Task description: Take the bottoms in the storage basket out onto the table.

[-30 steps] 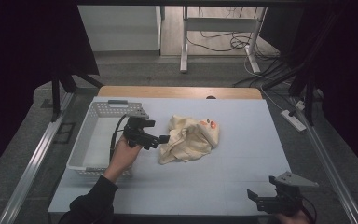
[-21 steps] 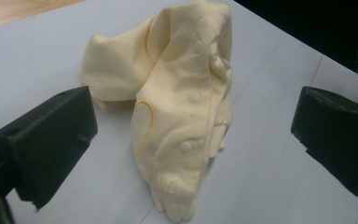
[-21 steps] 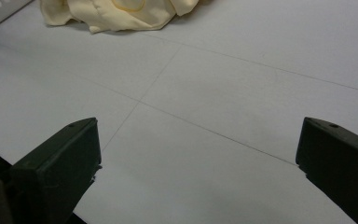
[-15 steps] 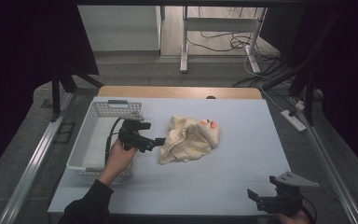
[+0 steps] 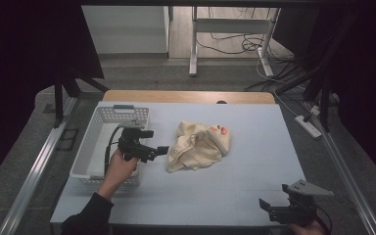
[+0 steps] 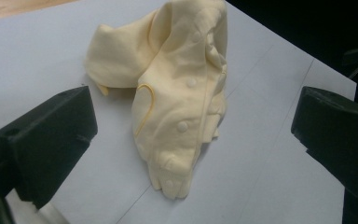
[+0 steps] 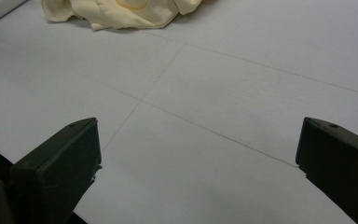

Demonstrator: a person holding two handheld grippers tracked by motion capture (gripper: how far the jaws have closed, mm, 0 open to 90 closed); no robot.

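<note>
High view: cream garment [image 5: 199,147] lies crumpled mid-table, right of the white basket [image 5: 94,152]. Our left gripper [image 5: 156,151], jaws spread, sits just beside its near edge; right gripper [image 5: 269,209] waits, also spread, well apart. We judge: approach step; next, advance and pinch the hem.

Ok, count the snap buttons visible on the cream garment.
4 at least, in the left gripper view: all on the garment, one upper, one middle, two near its bottom tip. Folds may hide more.
</note>
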